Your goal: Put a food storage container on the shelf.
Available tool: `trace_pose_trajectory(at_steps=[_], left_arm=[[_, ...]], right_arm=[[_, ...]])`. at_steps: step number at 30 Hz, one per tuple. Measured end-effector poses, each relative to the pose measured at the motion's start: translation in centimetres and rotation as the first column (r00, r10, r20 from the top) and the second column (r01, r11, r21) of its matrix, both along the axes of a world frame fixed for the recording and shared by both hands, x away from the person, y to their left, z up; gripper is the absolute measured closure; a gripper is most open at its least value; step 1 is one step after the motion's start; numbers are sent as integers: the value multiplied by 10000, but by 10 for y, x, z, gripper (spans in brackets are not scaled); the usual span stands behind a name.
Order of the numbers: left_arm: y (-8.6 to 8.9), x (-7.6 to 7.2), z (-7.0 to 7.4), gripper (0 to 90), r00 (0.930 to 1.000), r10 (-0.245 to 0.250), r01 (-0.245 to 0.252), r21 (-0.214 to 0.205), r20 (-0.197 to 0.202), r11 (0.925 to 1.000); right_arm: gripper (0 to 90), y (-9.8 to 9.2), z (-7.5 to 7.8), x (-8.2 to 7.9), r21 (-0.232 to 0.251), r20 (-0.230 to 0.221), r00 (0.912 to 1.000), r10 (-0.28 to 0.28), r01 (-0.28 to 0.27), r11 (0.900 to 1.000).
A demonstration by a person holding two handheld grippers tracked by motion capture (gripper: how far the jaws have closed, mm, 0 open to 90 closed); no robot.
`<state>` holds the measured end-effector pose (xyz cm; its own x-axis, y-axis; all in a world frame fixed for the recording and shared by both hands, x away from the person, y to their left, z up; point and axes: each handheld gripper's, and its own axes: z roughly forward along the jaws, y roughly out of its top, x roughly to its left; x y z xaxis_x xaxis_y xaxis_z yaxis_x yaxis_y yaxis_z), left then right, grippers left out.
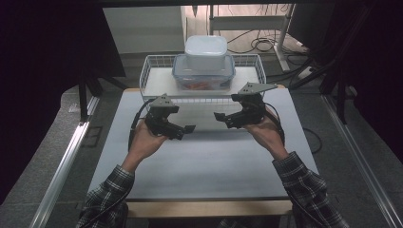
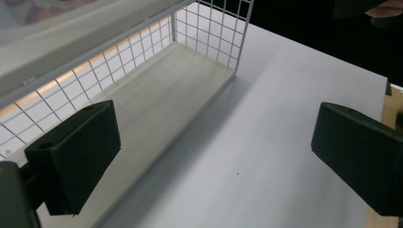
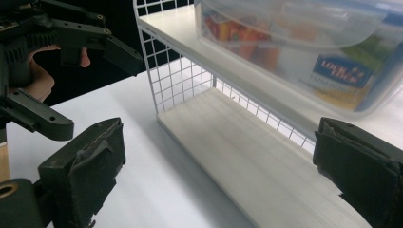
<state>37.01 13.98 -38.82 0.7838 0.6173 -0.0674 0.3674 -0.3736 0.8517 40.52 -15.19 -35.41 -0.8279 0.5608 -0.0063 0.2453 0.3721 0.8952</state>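
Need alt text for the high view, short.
A person holds the open left gripper and right gripper over a white table, facing two stacked plastic containers on a wire rack.

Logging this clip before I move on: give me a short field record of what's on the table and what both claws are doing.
surface: white table
rack: white wire shelf at the far edge
on rack: clear container with blue-rimmed lid, coloured contents inside
stacked on it: smaller white lidded box
left claw: open, holding nothing, in front of the rack
right claw: open, holding nothing, facing the left one
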Motion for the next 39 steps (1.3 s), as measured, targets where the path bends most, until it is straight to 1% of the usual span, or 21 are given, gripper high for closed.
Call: trace_pose_trajectory(at_steps=[8,10,13,23,28,32,34,36,39], left_arm=[[4,-9,-13,27,10000,-4,4,-14,78,10000],[4,-11,-17,27,10000,-51,51,-10,26,10000],[4,-14,-23,27,10000,-44,44,43,25,10000],[2,-25,-40,28,10000,-34,34,-7,54,10000],[1,-29,-48,28,10000,-51,51,-96,-1,9999],[1,-32,-56,30,10000,0,0,-100,-25,9999],[1,-33,-61,31,10000,15,-16,-166,-93,9999],[1,-34,-65,31,9998,-10,8,-102,-207,9999],[2,-36,-69,30,9997,41,-42,-18,-253,10000]], right_arm=[[34,-2,-11,-3,-113,-121,9999,70,-72,9999],[34,-3,-15,-4,-134,-150,9999,82,-84,9999],[34,-3,-20,-6,-183,-180,9998,123,-126,9998],[27,-5,-38,-13,-269,-280,9994,177,-185,9995],[27,-7,-47,-17,-255,-433,9989,198,-209,9995],[28,-8,-55,-19,-435,-533,9984,211,-234,9988],[30,-9,-58,-19,-433,-544,9984,182,-206,9989],[29,-10,-61,-20,-436,-557,9983,171,-195,9989],[29,-13,-64,-24,-508,-552,9984,122,-150,9986]])
